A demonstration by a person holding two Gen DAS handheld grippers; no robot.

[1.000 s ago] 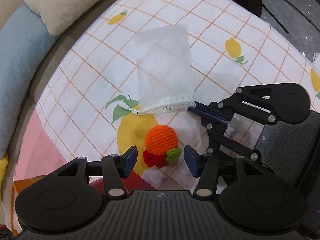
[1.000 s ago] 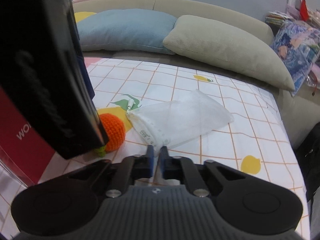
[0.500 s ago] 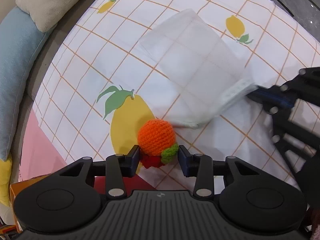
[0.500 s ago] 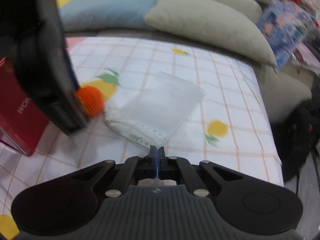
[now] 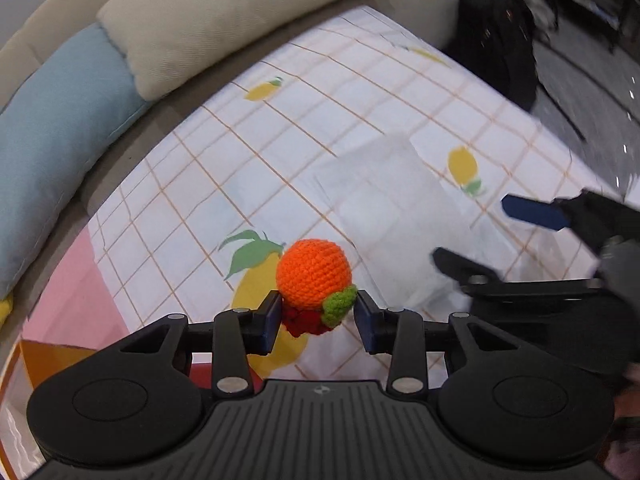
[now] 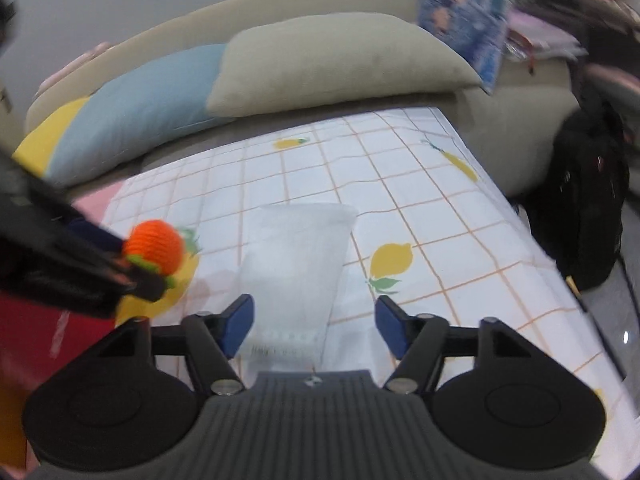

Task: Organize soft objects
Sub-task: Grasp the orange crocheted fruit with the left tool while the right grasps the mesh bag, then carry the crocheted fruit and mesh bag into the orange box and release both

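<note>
My left gripper (image 5: 316, 320) is shut on a crocheted orange fruit (image 5: 314, 274) with a green leaf and red base, and holds it above the lemon-print cloth. It also shows in the right wrist view (image 6: 154, 246). A translucent white mesh bag (image 5: 392, 216) lies flat on the cloth to the right of the fruit. In the right wrist view the bag (image 6: 296, 268) lies between and beyond my right gripper's (image 6: 314, 322) fingers, which are open and hold nothing. The right gripper shows in the left wrist view (image 5: 472, 236) at the bag's near end.
A blue cushion (image 5: 52, 152) and a beige cushion (image 5: 224, 20) lie on the sofa behind the table. A red box (image 6: 24, 344) stands at the left. A black backpack (image 6: 588, 208) sits on the floor past the table's right edge (image 6: 532, 236).
My left gripper closed on the orange fruit and lifted it. My right gripper dragged the bag to the right, then opened and let go of the bag's edge.
</note>
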